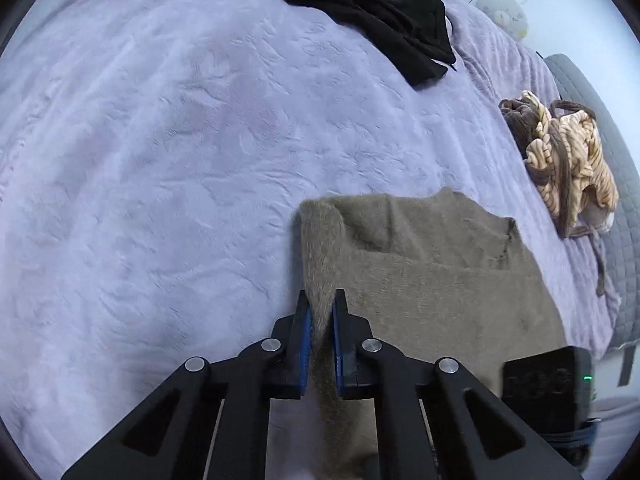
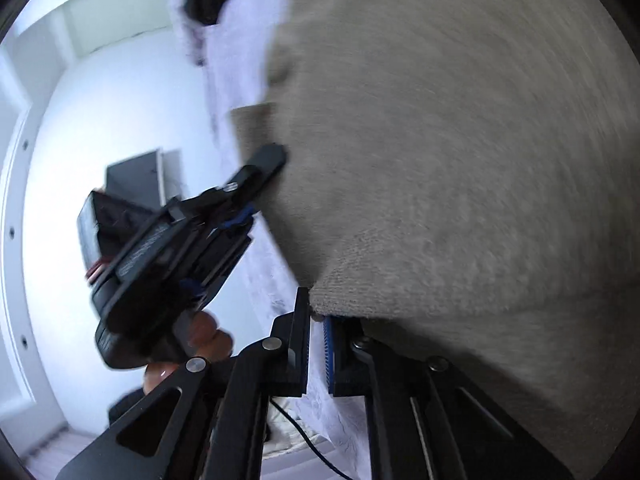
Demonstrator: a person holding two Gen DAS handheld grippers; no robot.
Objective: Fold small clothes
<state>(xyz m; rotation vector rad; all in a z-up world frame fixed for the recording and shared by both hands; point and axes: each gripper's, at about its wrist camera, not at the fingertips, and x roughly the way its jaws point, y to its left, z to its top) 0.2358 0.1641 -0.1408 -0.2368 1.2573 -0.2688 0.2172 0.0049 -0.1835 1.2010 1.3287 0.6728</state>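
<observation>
A fuzzy taupe knit garment [image 1: 432, 272] lies on the lilac bedspread [image 1: 168, 152], lower right of the left wrist view. My left gripper [image 1: 320, 304] is shut on a raised strip of its left edge. In the right wrist view the same garment [image 2: 460, 168] fills the frame, blurred. My right gripper [image 2: 316, 308] is shut on its lower corner, the cloth draped over the right finger. The left gripper [image 2: 264, 164] shows there too, pinching the garment's edge.
A black garment [image 1: 360, 12] lies crumpled at the far side of the bed. A tan and brown striped garment [image 1: 568, 164] lies bunched at the right edge. A black device with a green light [image 1: 548, 380] sits at lower right.
</observation>
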